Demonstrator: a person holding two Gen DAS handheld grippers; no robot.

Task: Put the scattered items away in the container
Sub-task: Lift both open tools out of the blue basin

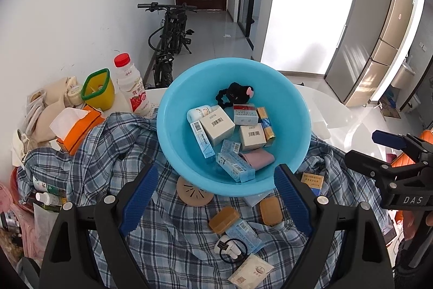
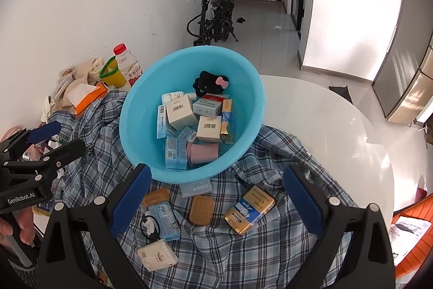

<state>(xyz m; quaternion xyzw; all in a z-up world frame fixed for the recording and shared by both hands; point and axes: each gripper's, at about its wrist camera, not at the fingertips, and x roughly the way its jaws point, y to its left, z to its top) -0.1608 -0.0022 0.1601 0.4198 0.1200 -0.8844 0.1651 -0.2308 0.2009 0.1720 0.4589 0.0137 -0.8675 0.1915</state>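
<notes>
A blue basin [image 1: 167, 126] [image 2: 127, 126] sits on a plaid shirt [image 1: 108, 153] [image 2: 257, 256] and holds several small boxes, a pink pouch and a black plush hair tie. On the shirt in front of it lie two brown bars [image 2: 201, 209] [image 1: 224, 220], a gold and blue box [image 2: 250, 209], a light blue packet [image 2: 165, 218], a white sachet [image 2: 158, 255] and a tan disc [image 1: 193, 191]. My left gripper [image 1: 216, 197] hovers open over these items. My right gripper [image 2: 217, 199] hangs beside it, also open and holding nothing.
A red-capped milk bottle [image 1: 131, 85], a yellow tub with a green rim [image 1: 98, 90] and an orange tissue pack [image 1: 78, 126] stand left of the basin among bags and bottles. The white round table [image 2: 338, 121] extends right. A bicycle [image 1: 170, 37] leans by the wall.
</notes>
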